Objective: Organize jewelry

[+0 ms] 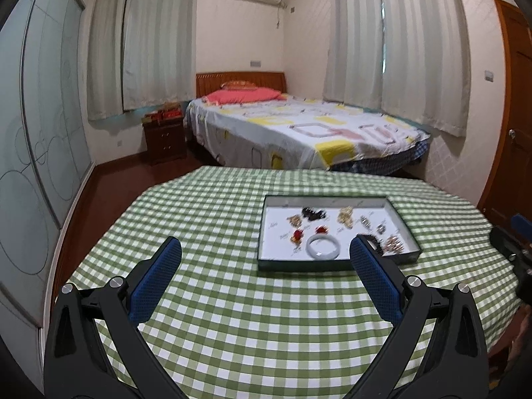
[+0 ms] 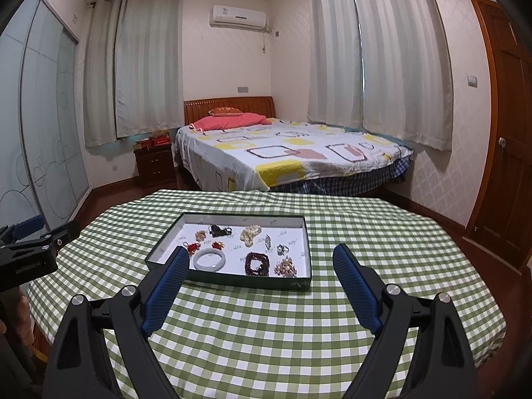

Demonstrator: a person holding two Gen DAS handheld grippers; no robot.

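A shallow dark-green tray with a white floor stands on the checked table; it also shows in the right wrist view. In it lie a white jade bangle, red ornaments, a dark red bead bracelet, gold pieces, a black piece and small rings. My left gripper is open and empty, above the table just in front of the tray. My right gripper is open and empty, near the tray's front edge.
The round table carries a green and white checked cloth. Behind it are a bed, a dark nightstand, a glass wardrobe at the left and a wooden door at the right.
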